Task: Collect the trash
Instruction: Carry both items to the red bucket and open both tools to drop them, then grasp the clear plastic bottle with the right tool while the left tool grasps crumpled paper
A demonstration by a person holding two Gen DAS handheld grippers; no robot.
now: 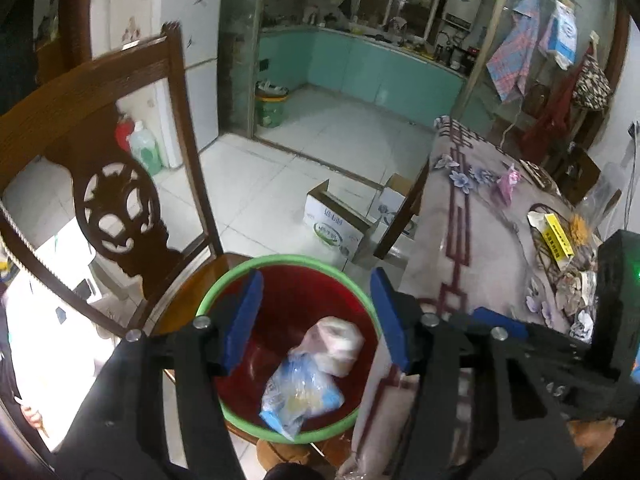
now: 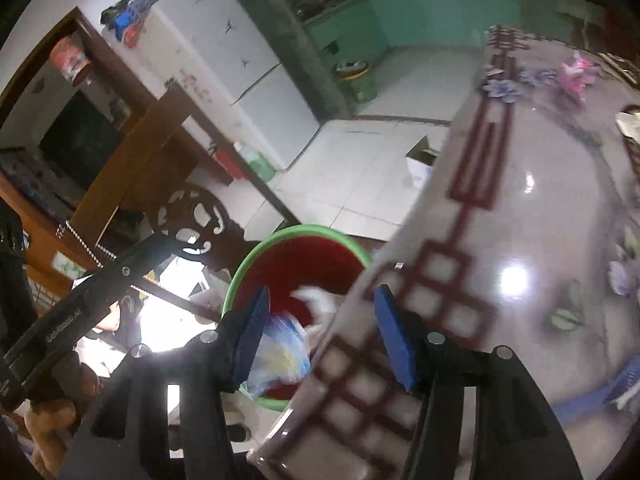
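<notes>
Left wrist view puts my left claw [image 1: 316, 316] above a red bin with a green rim [image 1: 224, 280], its blue pads parted about halfway with nothing between them. Two pieces of trash lie inside the bin: a pale plastic bag [image 1: 336, 344] and a blue-and-yellow wrapper [image 1: 300, 396], touching each other. The bin sits squeezed between a carved wooden chair [image 1: 116, 208] on its left and the table [image 1: 472, 216] edge on its right, the table's patterned cloth hanging just beside the rim. Beyond the bin the white tiled floor [image 1: 256, 176] lies open up to a cardboard box [image 1: 336, 220] near the table corner. More scraps sit on the table's far right [image 1: 560, 248], well apart from the bin. From the right wrist view, my right claw [image 2: 320, 332] is likewise half open and holds nothing; it hangs over the line where the table [image 2: 540, 208] edge meets the bin [image 2: 296, 236], its left pad over the wrapper [image 2: 280, 356] and its right pad over the cloth. Both claws tilt steeply downward. The left claw's black arm crosses that view at lower left.
</notes>
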